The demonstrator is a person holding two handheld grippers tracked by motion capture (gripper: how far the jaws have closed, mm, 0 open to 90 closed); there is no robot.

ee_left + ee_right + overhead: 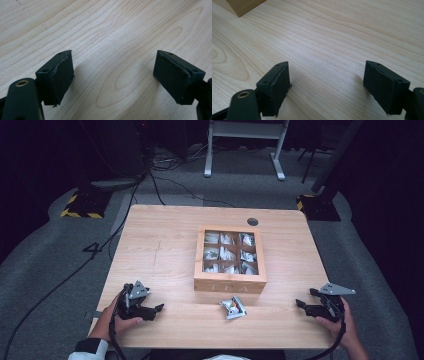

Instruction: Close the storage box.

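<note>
Left gripper: resting low at the table's near-left corner, jaws standing apart with nothing between them; in the left gripper view its pads are framing bare wood.
Right gripper: sitting near the near-right corner, jaws spread wide and empty; its pads are hovering just over the grain, with a corner of the wooden box showing at the top left of the right gripper view.
Tea packet: lying loose, crumpled and tilted, near the near edge, between the two grippers and just in front of the box's front wall.
Wooden box: standing toward the middle of the table, right of centre, its nine compartments each holding packets under what looks like a clear lid; whether the lid is shut I cannot tell.
Table: carrying only the box and the loose packet; a round grommet is sitting near the far edge.
Judged step: the loose packet is probably waiting to be picked up and put in the box.
Risk, grasp: the foil packet is looking thin and slippery, so jaws closing on one corner could be squeezing it out sideways or pushing it off the near edge.
Risk, box: the packet is lying close to the front wall, so a gripper coming in low could be nudging the box.
Risk, lid: if the lid is closed, one gripper is needing to lift it first.
</note>
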